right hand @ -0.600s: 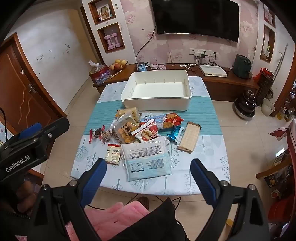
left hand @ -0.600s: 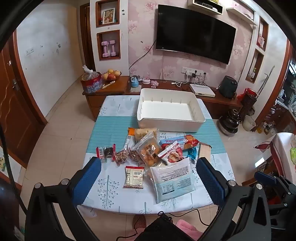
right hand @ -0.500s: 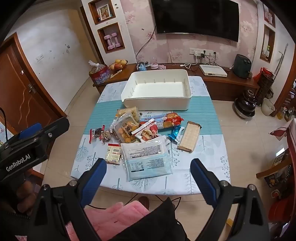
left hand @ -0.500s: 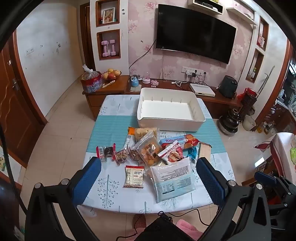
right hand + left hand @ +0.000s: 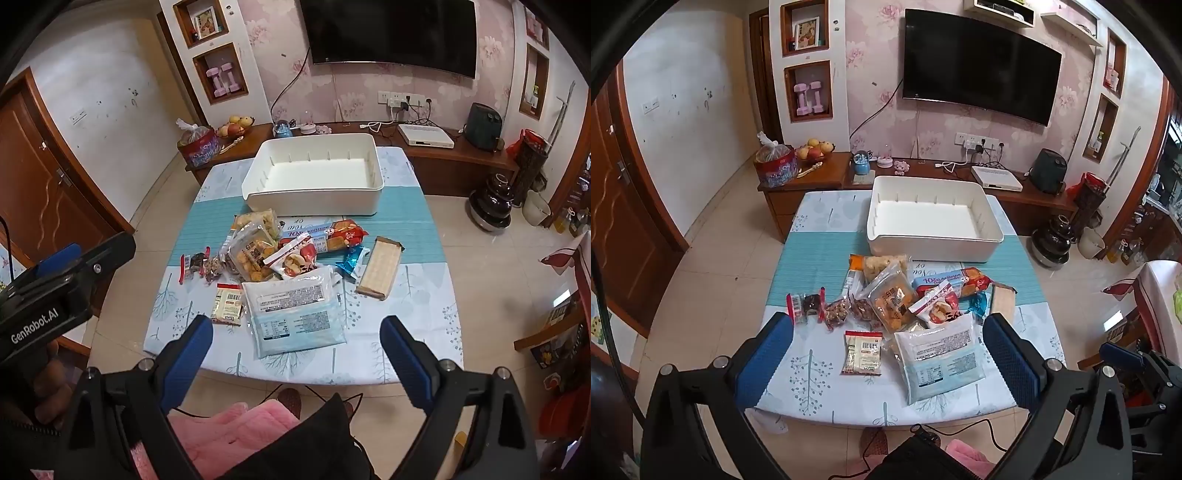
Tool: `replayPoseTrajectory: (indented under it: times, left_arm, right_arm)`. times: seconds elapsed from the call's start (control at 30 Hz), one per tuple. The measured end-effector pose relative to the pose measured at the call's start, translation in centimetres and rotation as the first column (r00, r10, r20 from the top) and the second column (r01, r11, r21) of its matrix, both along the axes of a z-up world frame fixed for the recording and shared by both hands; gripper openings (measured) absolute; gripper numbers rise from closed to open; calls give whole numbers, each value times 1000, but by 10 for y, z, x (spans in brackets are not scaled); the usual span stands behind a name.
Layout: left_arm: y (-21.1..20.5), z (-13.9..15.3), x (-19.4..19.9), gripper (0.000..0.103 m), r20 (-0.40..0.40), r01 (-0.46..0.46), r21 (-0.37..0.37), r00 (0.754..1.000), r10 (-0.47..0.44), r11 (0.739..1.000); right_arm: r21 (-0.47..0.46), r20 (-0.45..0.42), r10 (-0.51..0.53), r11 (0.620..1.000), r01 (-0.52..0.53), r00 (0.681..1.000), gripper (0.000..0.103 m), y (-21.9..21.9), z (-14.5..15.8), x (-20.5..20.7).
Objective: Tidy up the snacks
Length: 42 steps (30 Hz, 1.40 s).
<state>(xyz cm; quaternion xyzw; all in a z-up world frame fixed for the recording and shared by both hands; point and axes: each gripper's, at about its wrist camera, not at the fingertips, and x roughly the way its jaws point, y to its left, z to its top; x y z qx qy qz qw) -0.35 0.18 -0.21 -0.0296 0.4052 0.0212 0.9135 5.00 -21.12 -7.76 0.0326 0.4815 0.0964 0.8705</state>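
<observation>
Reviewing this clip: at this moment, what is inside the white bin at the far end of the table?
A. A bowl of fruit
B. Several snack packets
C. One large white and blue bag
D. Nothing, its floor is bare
D. The white bin shows only its bare white floor, while the snack packets, including the large white and blue bag, all lie on the tablecloth in front of it.

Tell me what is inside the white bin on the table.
Nothing: the white bin shows a bare floor and slotted inner walls. Only the strip right behind its near wall is hidden. The snacks lie on the table in front.
</observation>
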Motion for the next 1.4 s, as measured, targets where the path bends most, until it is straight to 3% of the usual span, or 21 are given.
replayPoseTrajectory:
  times: [0.63, 1.07, 1.4]
  left_arm:
    - [-11, 1, -1, 102, -49, -39, 4, 998, 39, 999]
    - [-30, -18, -7, 102, -144, -113, 35, 983, 117, 993]
    - [-10, -43, 7, 102, -239, -127, -31, 964, 116, 991]
  right_arm:
    - [54, -28, 30, 998, -29, 999, 93, -18, -12, 10]
    - [132, -96, 70, 990, -57, 993, 93, -43, -27, 23]
    - [173, -180, 34, 985, -3, 983, 93, -53, -45, 31]
